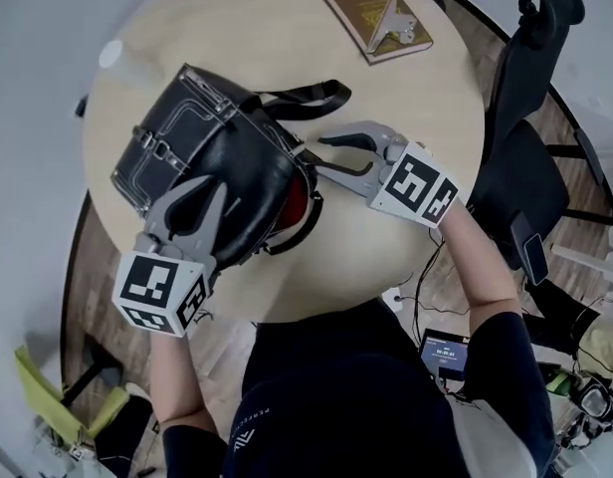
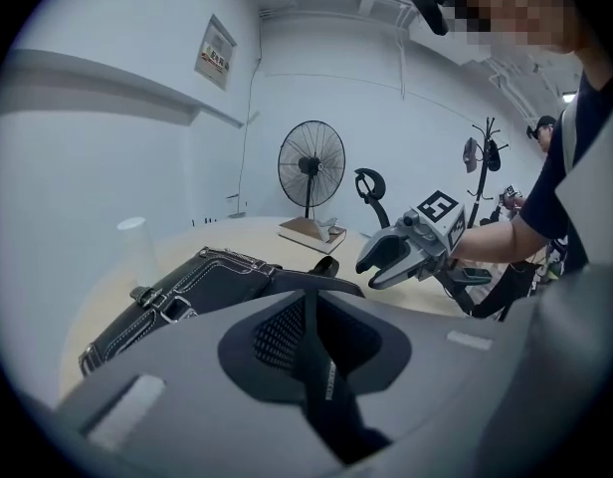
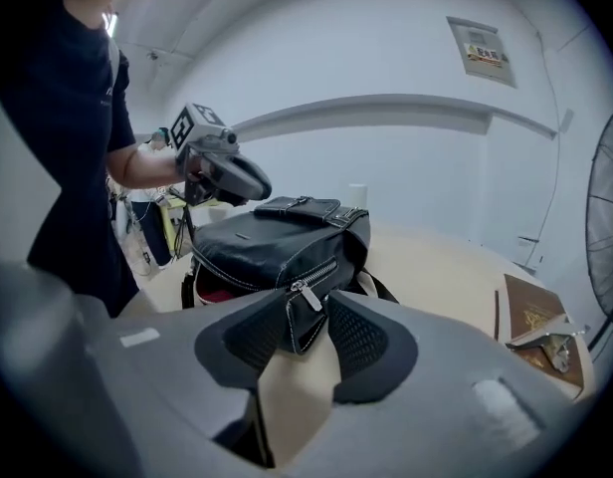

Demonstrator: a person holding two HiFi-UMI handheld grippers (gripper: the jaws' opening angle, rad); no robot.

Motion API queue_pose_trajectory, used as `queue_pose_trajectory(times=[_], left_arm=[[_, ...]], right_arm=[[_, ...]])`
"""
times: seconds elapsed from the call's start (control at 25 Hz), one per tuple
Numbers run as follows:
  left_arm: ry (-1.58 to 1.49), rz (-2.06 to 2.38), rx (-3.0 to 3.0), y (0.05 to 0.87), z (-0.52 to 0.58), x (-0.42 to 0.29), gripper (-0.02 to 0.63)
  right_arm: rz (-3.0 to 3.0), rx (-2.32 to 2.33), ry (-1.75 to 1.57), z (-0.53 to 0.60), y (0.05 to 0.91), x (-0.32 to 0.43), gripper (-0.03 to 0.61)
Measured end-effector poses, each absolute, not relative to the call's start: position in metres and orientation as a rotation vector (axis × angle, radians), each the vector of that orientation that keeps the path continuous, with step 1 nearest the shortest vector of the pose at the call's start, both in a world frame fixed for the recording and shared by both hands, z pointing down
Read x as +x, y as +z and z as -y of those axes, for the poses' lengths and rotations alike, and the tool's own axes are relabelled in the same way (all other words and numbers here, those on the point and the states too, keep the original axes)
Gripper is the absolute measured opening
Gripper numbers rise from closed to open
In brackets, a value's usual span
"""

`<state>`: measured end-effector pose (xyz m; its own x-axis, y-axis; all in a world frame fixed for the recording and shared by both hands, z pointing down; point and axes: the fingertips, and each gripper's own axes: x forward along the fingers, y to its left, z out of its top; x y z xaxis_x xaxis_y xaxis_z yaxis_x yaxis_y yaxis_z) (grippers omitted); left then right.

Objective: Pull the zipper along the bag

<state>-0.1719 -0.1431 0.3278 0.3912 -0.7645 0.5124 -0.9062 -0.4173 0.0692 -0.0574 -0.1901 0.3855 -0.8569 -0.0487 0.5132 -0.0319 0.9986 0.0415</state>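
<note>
Zipper pull (image 3: 305, 297), a small flat metal tab, hangs at the end of a silver toothed track on one corner of the black leather bag (image 1: 212, 147). It sits right between the tips of the right gripper (image 1: 316, 155), whose jaws stand wide apart. Their mesh-textured pads flank that corner, and no squeeze on it is visible.

The bag is smooth and slightly glossy, rounded and slumped, with white contrast stitching and metal buckles on its front flap. A sliver of red lining (image 1: 295, 205) shows in the parted opening just beside the right jaws. A flat woven strap (image 1: 306, 96) loops out on the far side of them.

The left gripper (image 1: 212, 197) lies over the bag's opposite end. Its grey jaws are only a narrow slit apart and grip nothing that can be made out. The stitched, buckled flap lies ahead and to the left of them.

All this rests on a round, pale wood-grain counter (image 1: 287, 28). Well beyond the right jaws lies a brown hardback book (image 1: 371, 18) with a shiny metal clip on top. A translucent cup (image 2: 135, 249) stands far ahead of the left jaws. A black office chair (image 1: 530, 157) stands off the counter, outside the right gripper.
</note>
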Motion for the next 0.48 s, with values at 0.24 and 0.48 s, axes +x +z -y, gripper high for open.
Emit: queue_pose_trajectory(times=[0.24,0.48], left_arm=[[0.592,1.374,2.342,0.332,0.169,-0.178,0.055],[0.580,1.267,2.384,0.335,0.191,-0.164,0.055]], right_arm=[[2.562,-0.077,-0.135,0.200,0.395,-0.070,0.125],[2.533,-0.224,-0.170,0.198,0.401,-0.085,0.123]])
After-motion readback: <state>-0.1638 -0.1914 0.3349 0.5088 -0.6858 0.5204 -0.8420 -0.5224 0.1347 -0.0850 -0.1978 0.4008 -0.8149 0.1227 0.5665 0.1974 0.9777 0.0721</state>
